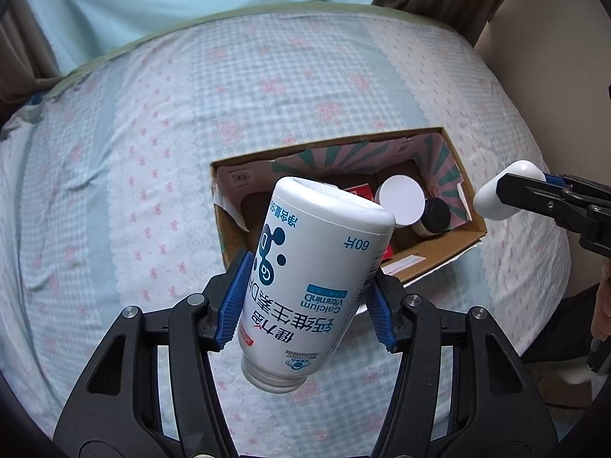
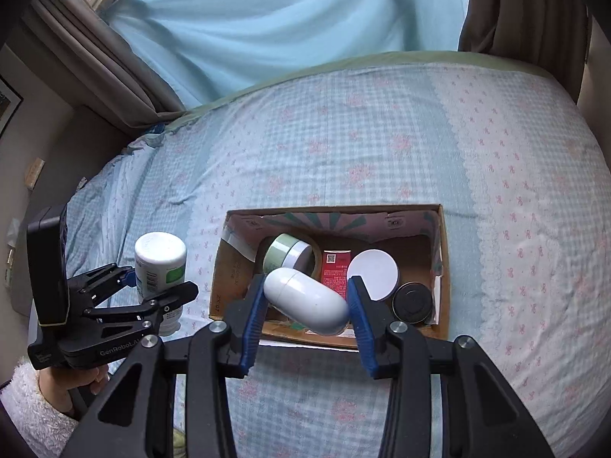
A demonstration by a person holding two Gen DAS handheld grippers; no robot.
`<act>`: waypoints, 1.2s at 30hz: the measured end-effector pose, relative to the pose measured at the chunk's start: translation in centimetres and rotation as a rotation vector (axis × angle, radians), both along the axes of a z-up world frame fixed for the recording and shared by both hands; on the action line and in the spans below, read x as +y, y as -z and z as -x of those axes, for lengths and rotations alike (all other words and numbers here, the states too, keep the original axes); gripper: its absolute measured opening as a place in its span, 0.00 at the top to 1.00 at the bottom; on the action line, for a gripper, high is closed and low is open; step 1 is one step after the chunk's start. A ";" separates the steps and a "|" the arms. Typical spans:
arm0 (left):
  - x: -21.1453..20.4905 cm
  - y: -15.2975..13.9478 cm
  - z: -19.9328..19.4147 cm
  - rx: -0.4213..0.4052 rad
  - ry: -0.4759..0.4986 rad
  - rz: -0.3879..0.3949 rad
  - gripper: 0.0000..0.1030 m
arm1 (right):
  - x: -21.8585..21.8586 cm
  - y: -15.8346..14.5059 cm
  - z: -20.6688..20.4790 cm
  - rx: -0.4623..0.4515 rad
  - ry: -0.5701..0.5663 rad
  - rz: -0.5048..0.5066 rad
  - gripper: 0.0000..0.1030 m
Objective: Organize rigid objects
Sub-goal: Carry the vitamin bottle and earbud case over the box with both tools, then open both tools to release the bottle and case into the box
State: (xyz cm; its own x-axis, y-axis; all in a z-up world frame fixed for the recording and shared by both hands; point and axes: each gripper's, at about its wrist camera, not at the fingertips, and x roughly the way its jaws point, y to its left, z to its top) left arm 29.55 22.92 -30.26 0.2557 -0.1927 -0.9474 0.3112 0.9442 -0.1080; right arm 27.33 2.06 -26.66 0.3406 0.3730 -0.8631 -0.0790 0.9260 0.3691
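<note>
My left gripper (image 1: pixel 305 297) is shut on a white calcium bottle (image 1: pixel 317 267), held upside down, cap end toward me, above the bed just left of the open cardboard box (image 1: pixel 435 263). The bottle also shows in the right wrist view (image 2: pixel 160 263). My right gripper (image 2: pixel 305 305) is shut on a white capsule-shaped case (image 2: pixel 305 299), held over the box's near edge (image 2: pixel 305 337); the case shows at the right in the left wrist view (image 1: pixel 496 194). Inside the box lie a green-and-white jar (image 2: pixel 288 253), a red packet (image 2: pixel 336 271), a white round lid (image 2: pixel 372 274) and a dark jar (image 2: pixel 412 303).
The box rests on a bed with a light blue checked sheet with pink flowers (image 2: pixel 382 145). Light blue fabric (image 2: pixel 286 19) and brown curtains (image 2: pixel 95 57) hang beyond the far edge. A wall lies to the right of the bed (image 1: pixel 534 76).
</note>
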 end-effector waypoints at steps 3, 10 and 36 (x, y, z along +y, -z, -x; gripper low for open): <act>-0.8 1.9 -0.8 0.028 0.025 0.001 0.49 | 0.4 2.4 -0.7 0.034 0.006 -0.003 0.62; -3.0 6.0 -2.5 0.099 0.098 -0.033 0.49 | 0.0 7.7 -1.6 0.128 0.032 -0.012 0.62; -4.3 6.7 -1.2 0.129 0.247 -0.093 0.00 | -2.6 11.7 -0.6 0.254 0.086 0.122 0.15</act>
